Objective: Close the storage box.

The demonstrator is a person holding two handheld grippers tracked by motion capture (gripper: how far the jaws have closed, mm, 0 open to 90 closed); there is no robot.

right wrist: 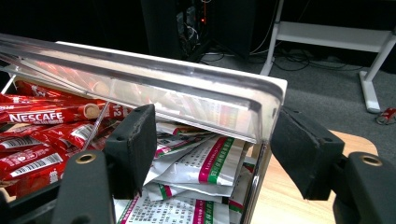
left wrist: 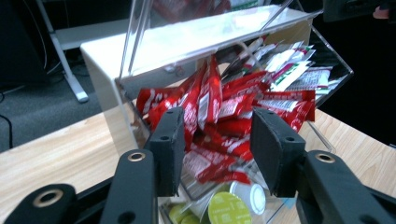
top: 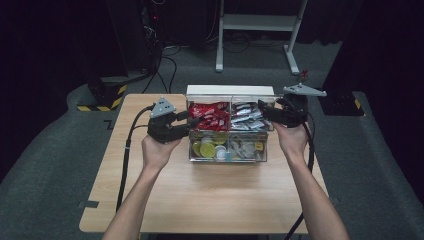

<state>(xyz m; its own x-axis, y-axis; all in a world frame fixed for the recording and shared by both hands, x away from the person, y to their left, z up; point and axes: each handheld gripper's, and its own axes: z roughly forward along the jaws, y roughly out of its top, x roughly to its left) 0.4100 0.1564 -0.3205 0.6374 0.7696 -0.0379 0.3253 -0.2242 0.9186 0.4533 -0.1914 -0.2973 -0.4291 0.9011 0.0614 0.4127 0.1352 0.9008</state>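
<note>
A: Organizer box (top: 227, 152), clear, four compartments, sits mid-tabletop (top: 165, 200), its lid (top: 230, 91) raised at the back. What does the step seem to be?

B: Probably picking a sachet. The left gripper (top: 194, 119) hangs jaws apart at the frame's centre-left over the red sachets (left wrist: 219, 107); the right gripper (top: 264, 111), also spread, straddles the corner by the white sachets (right wrist: 205, 168).

A: Advice?

B: Lower onto one sachet's end, clear of the wall, then close.
</note>
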